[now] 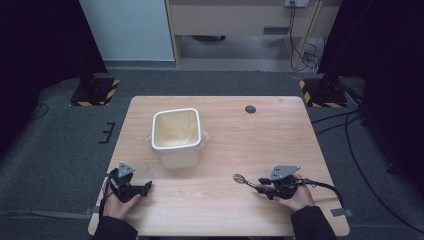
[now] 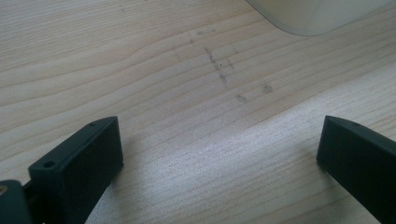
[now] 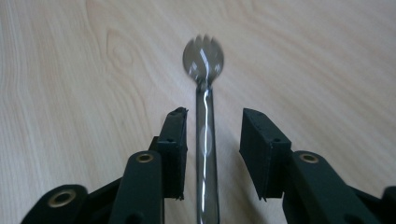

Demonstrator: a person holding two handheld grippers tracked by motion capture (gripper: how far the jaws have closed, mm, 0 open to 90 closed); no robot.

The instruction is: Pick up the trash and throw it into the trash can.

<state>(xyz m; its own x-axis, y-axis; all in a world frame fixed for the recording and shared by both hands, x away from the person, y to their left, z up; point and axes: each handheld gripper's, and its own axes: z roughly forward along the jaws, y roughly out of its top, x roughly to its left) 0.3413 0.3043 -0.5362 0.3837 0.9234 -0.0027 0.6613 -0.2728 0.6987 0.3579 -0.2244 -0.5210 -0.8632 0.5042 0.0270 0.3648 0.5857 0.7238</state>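
Black jaws of the right gripper [image 3: 212, 135] rose at the bottom of the right gripper view, standing apart with the handle of a metal spork [image 3: 204, 93] lying between them; the pads did not press on it, though the left jaw looked very close to the handle. Its toothed bowl pointed away from the gripper, flat on the wooden table [image 1: 235, 210].

From the high view, the table carried a white bin [image 1: 176, 137] with a clear liner, upright and open, left of centre. The spork [image 1: 245, 181] lay well apart from it, near the front right edge, with the right gripper [image 1: 260, 182] just behind its handle. The left gripper [image 1: 146, 187] rested at the front left, near the bin, its jaws wide apart over bare wood with nothing between them.

The step in hand appeared to be taking hold of the spork, probably to drop it into the bin. Next, the right jaws would need to close squarely on the thin handle before lifting.
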